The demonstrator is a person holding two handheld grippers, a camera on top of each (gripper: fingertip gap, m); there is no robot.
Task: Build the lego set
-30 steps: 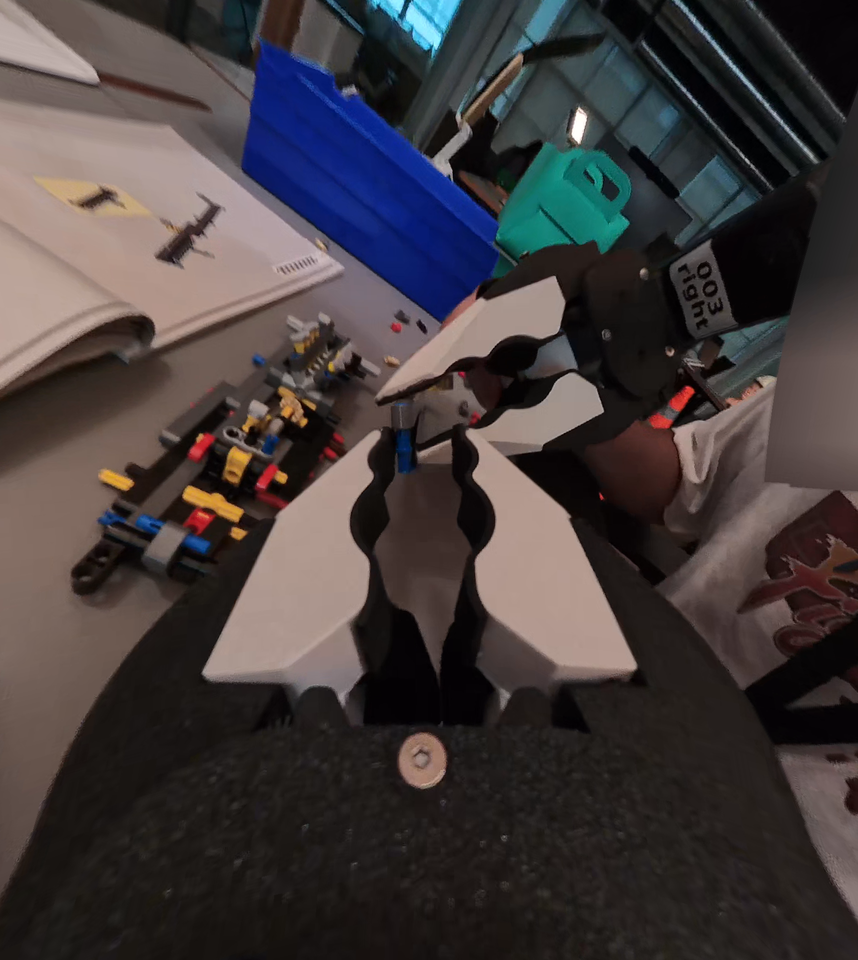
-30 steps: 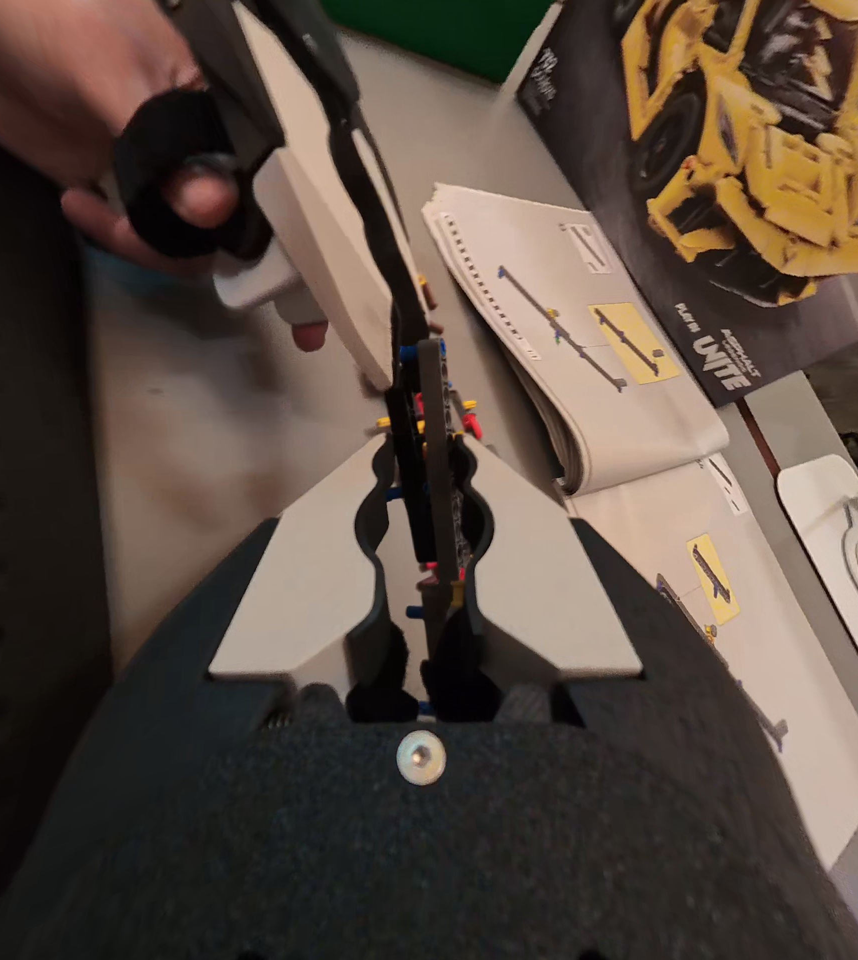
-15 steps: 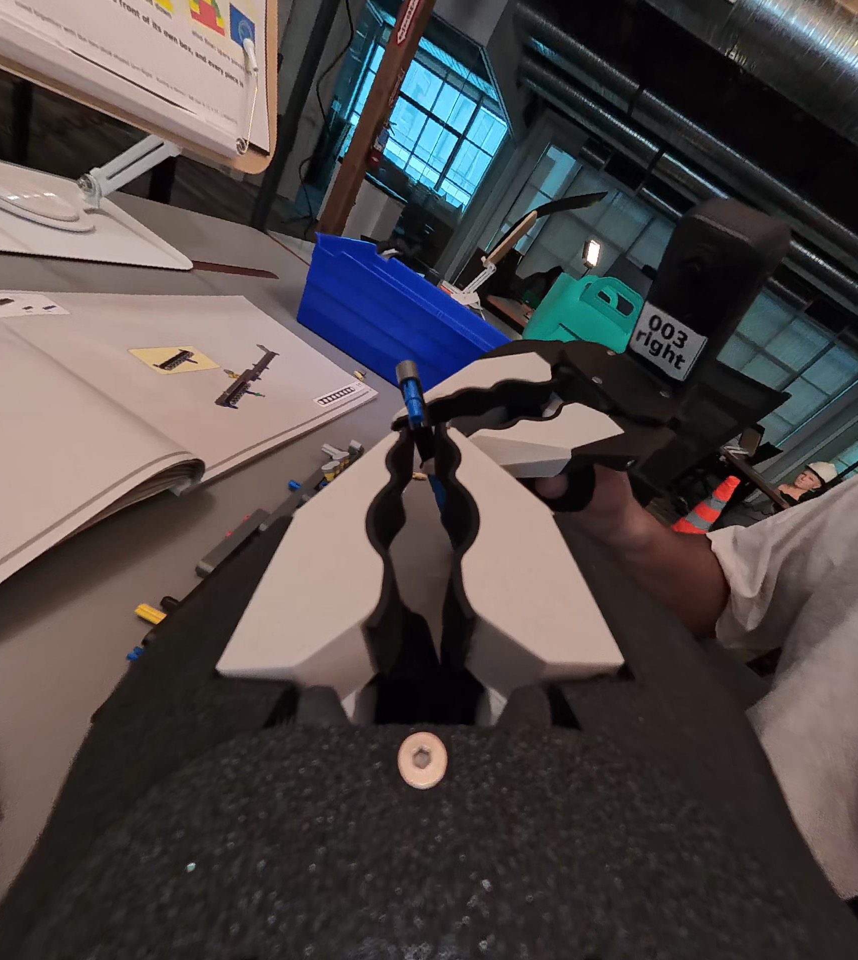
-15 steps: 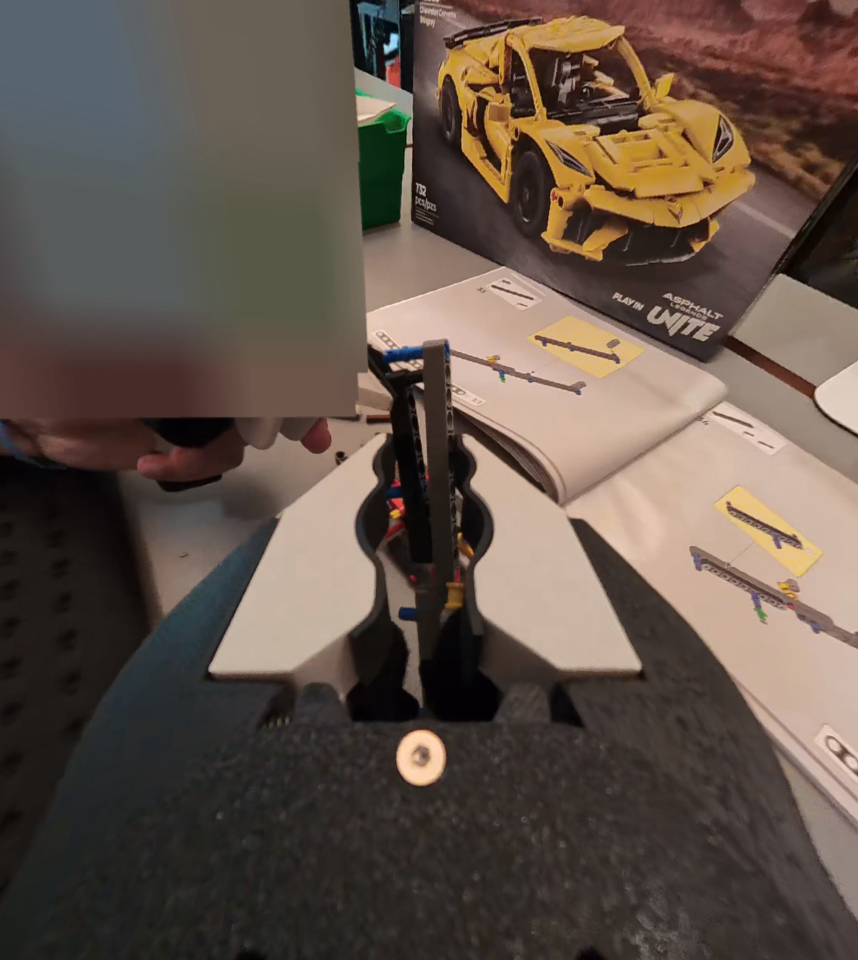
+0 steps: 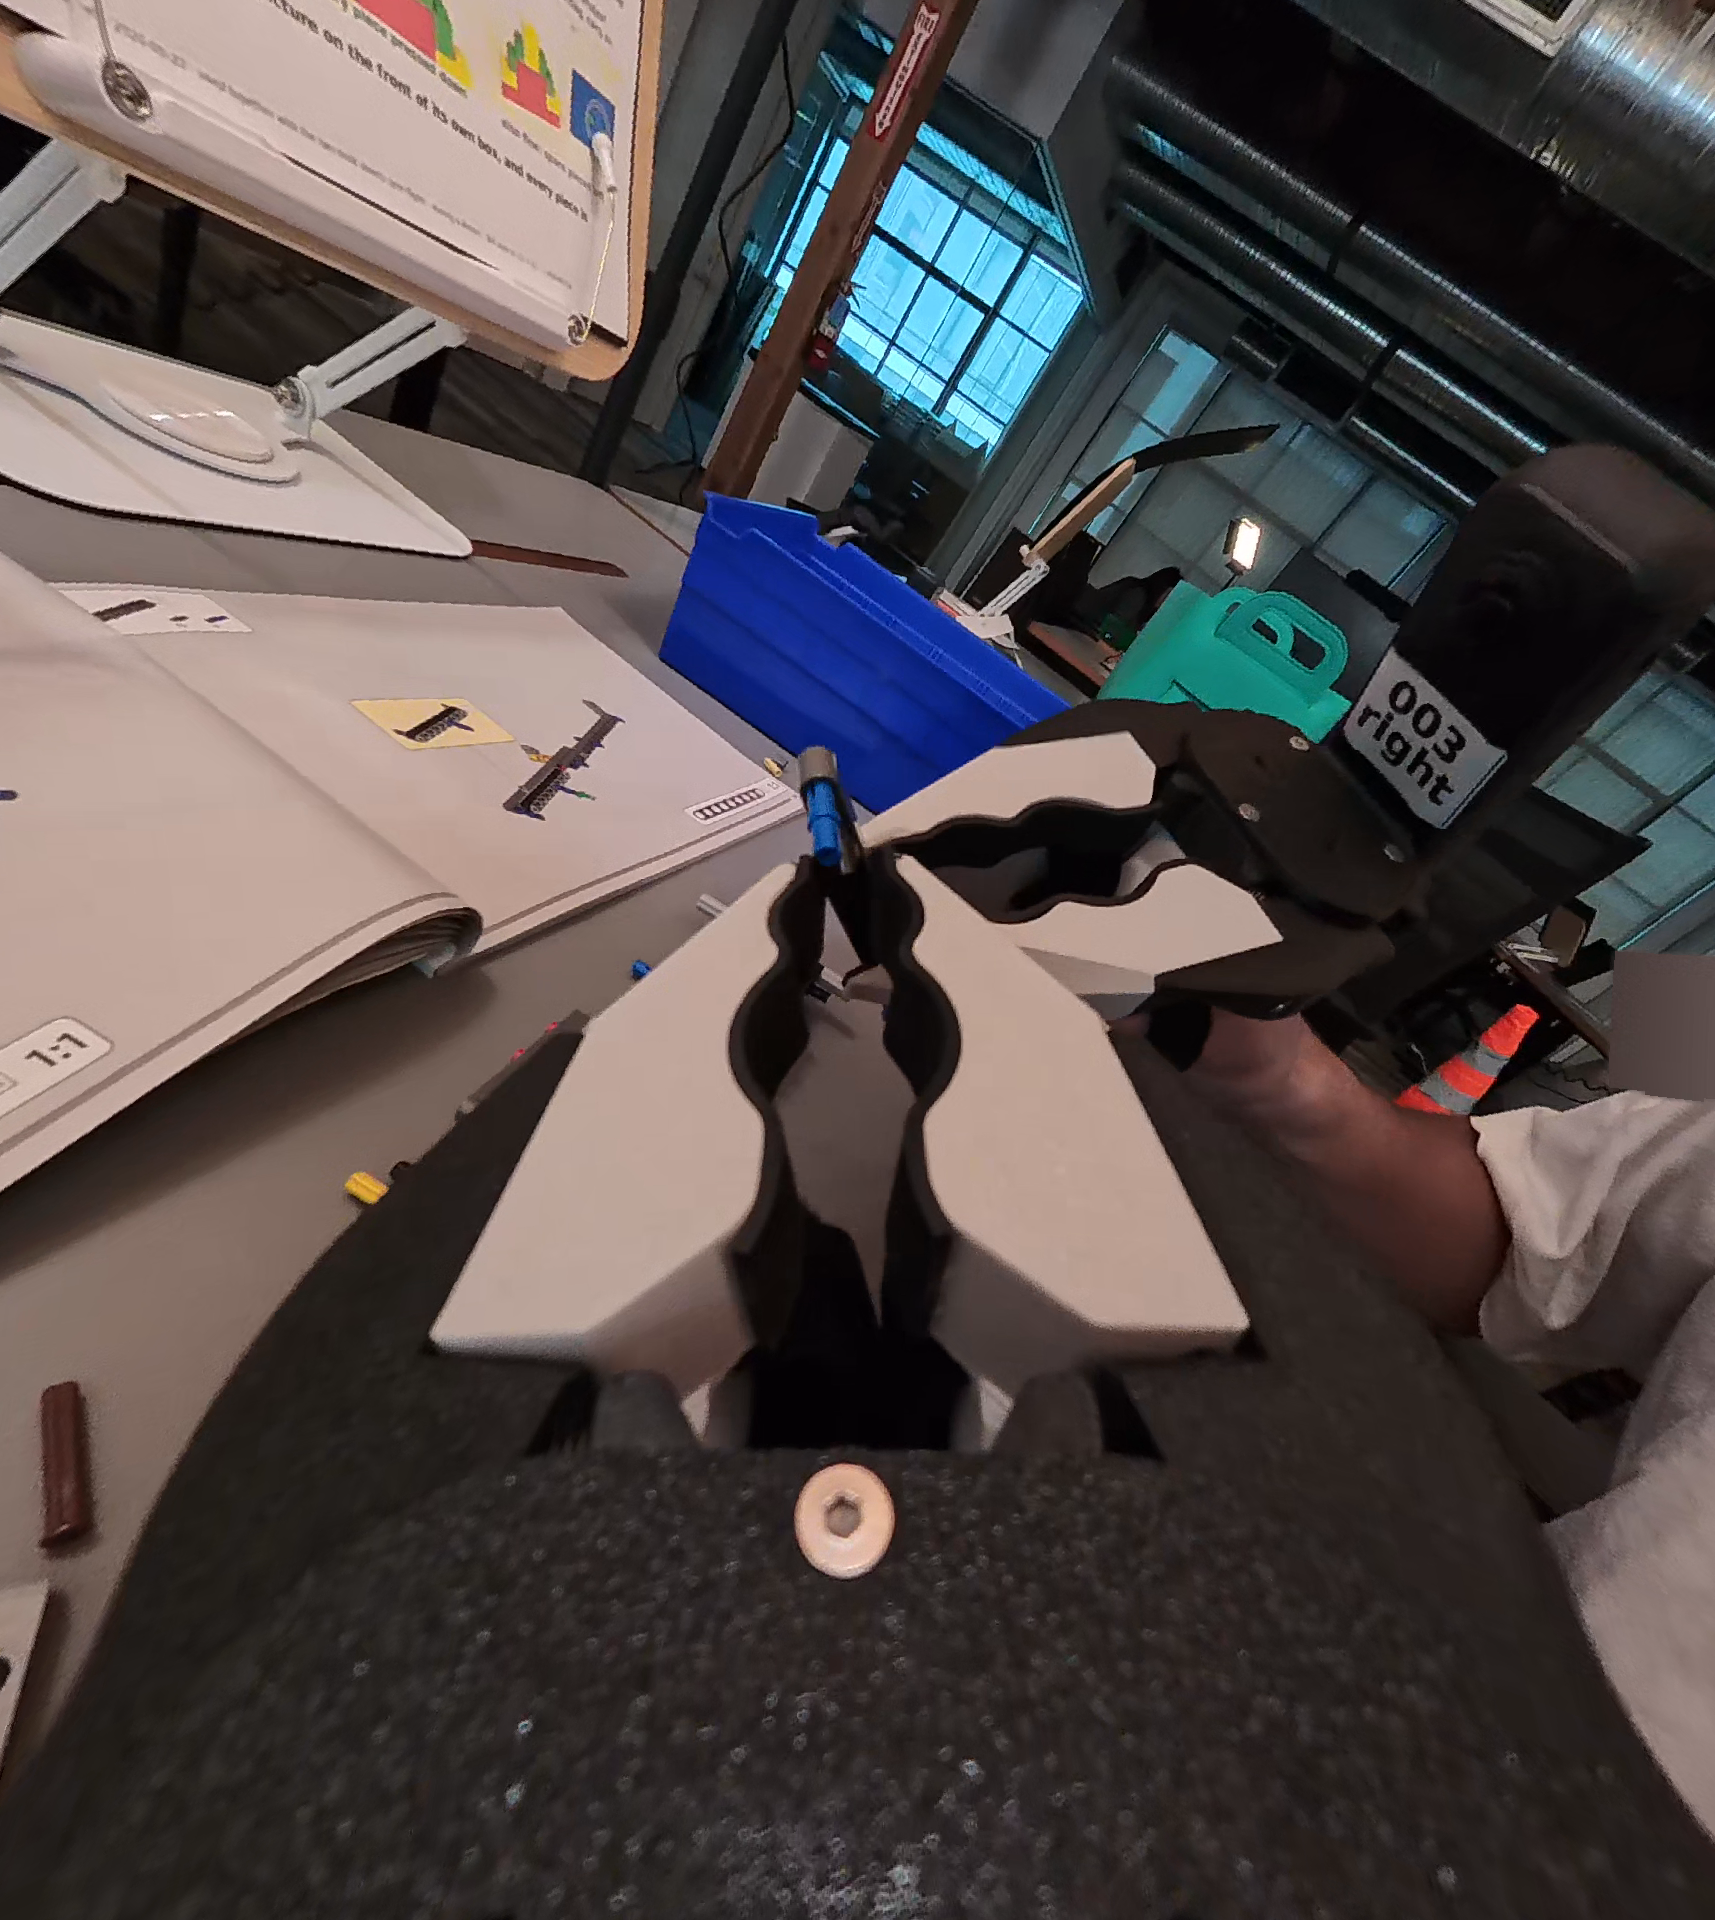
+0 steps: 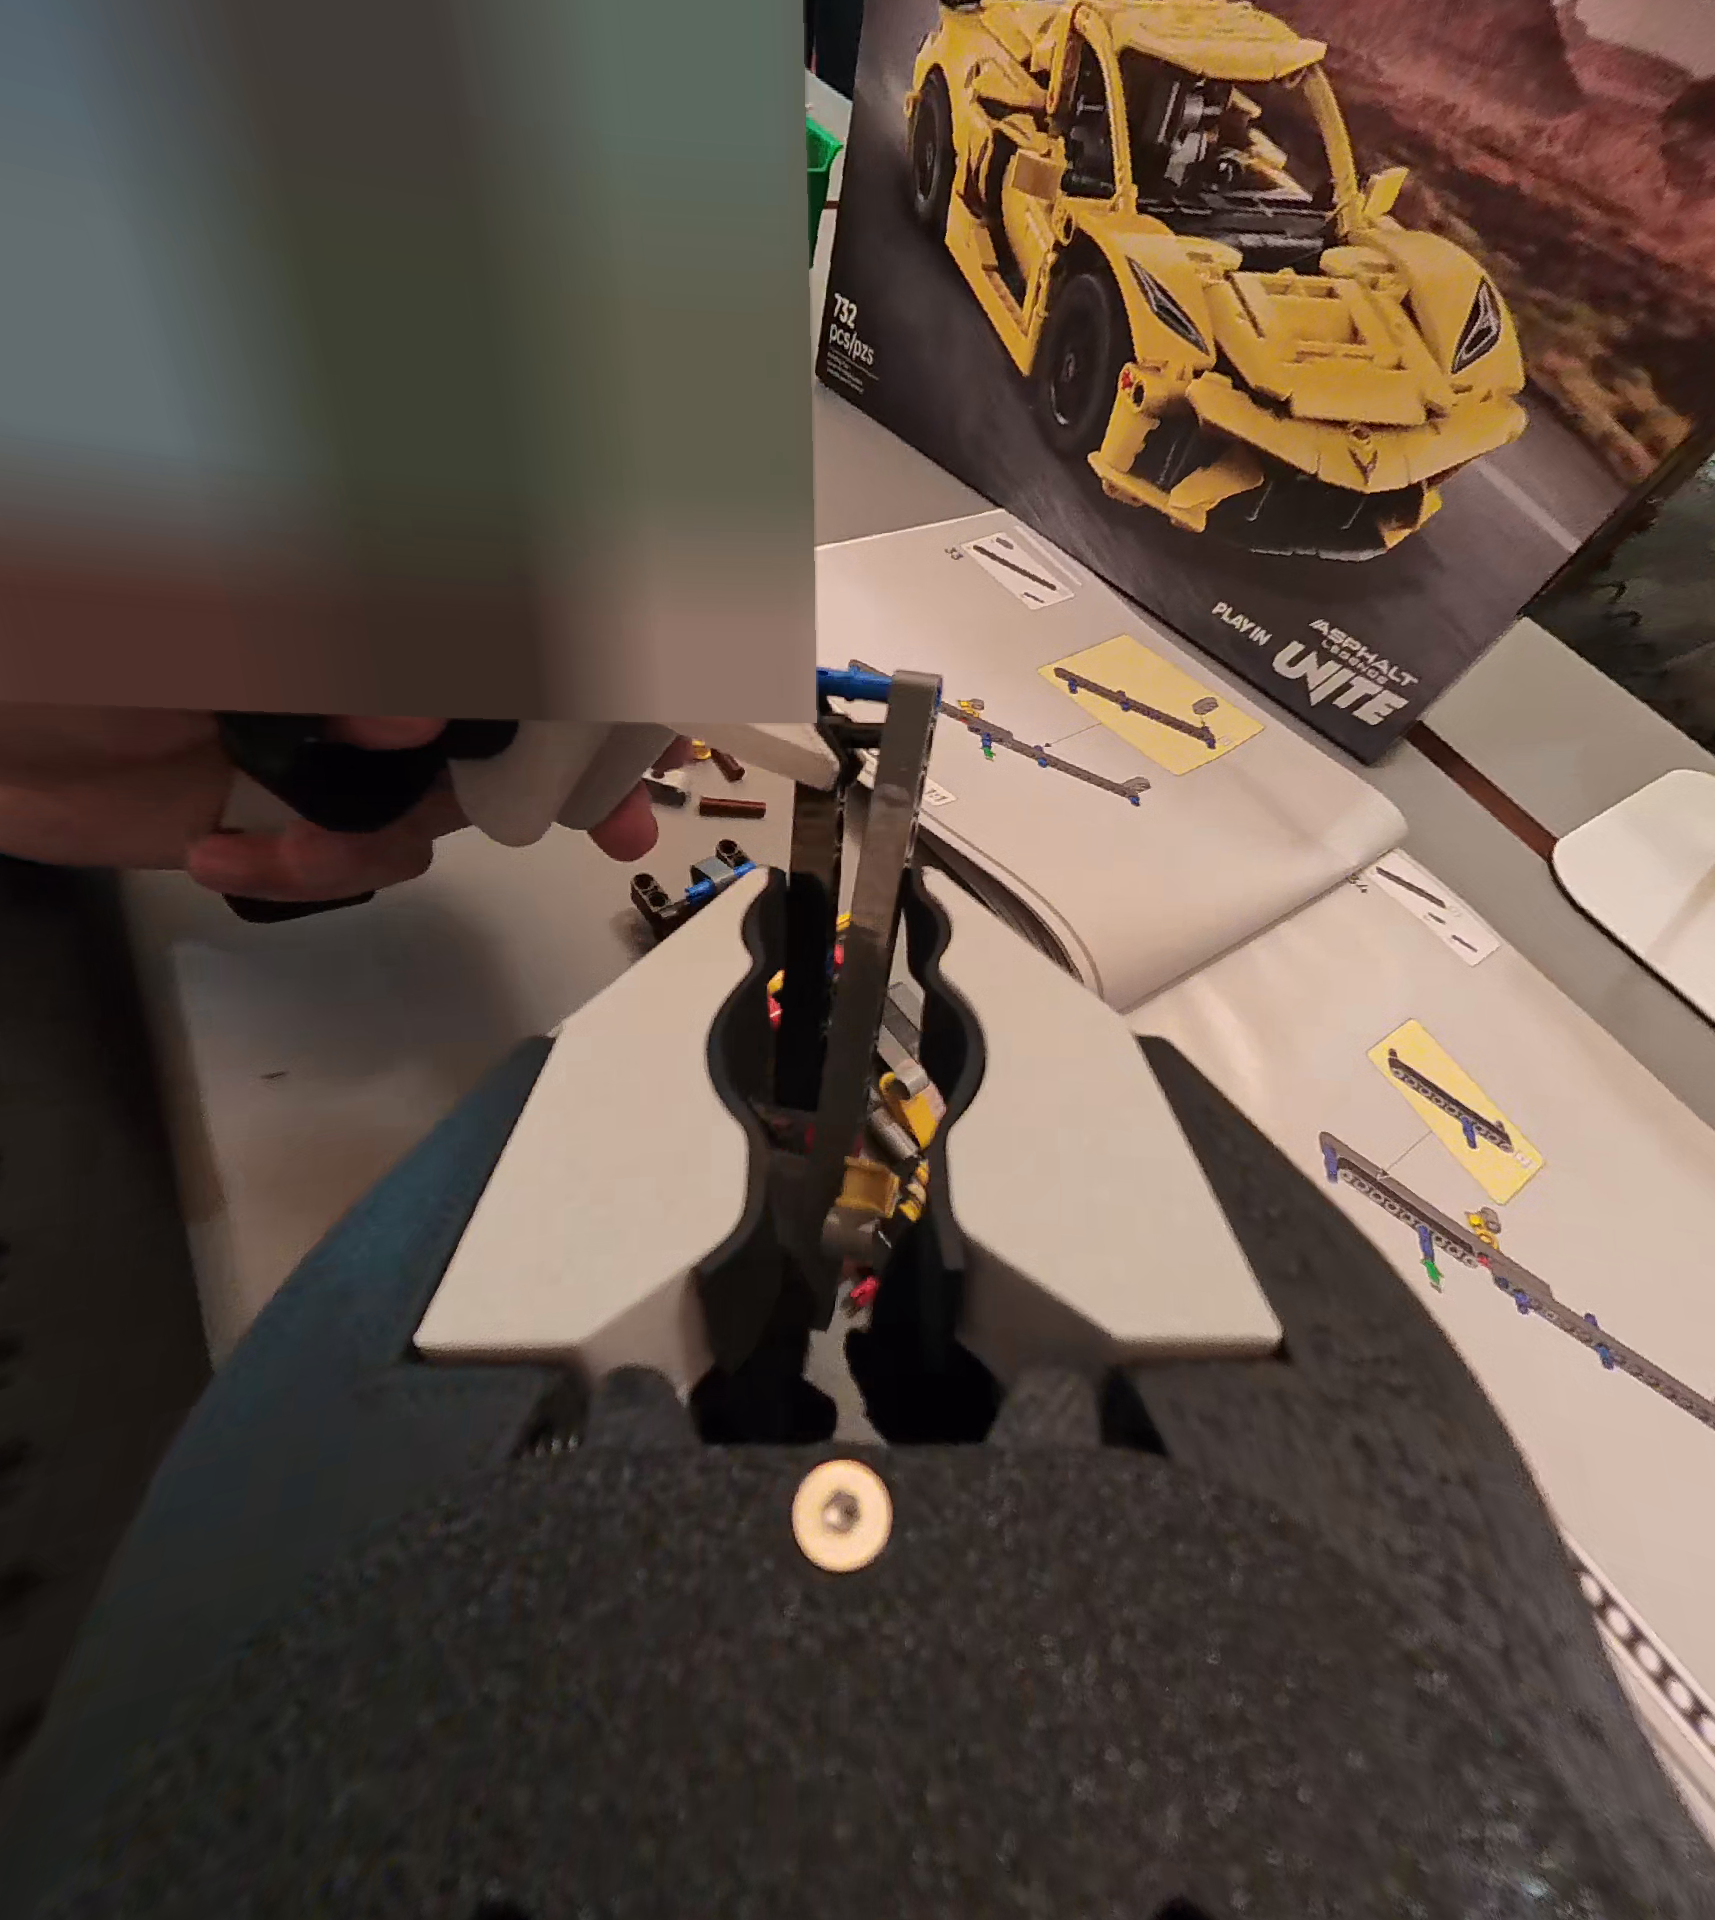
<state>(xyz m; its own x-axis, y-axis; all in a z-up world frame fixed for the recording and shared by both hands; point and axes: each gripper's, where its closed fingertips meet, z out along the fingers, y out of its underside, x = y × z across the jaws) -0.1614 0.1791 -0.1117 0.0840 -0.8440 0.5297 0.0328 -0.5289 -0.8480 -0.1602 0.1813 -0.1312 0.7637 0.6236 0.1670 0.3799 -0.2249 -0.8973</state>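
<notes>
- Lifted clear of the table since a second ago, both grippers now meet in mid-air above the open instruction booklet (image 5: 240, 831), where the earlier frame had them low over loose parts.
- Left gripper (image 5: 848, 883): its tips are pinched nearly together on a blue pin (image 5: 825, 821) with a grey end, which sticks up and out past the fingertips.
- Right gripper (image 6: 848, 904): closed around a long lego assembly (image 6: 889, 883) of grey and black beams that stands upright between the fingers, with yellow and red parts showing lower in the gap.
- Seen from the right wrist view, the blue pin (image 6: 848, 681) sits at the top end of the assembly, with the left gripper's tip touching it; a blurred patch covers most of that gripper.
- Seen from the left wrist view, the right gripper (image 5: 894, 847) reaches in from the right, its tips just beside the left gripper's.
- On the grey table (image 6: 396, 997): a small black and blue piece (image 6: 692, 883) near a person's hand (image 6: 313, 800), and brown pins (image 5: 63, 1460).
- Behind the booklet stands the set's box (image 6: 1300, 312) picturing a yellow car; a blue bin (image 5: 832, 644) stands farther along the table.
</notes>
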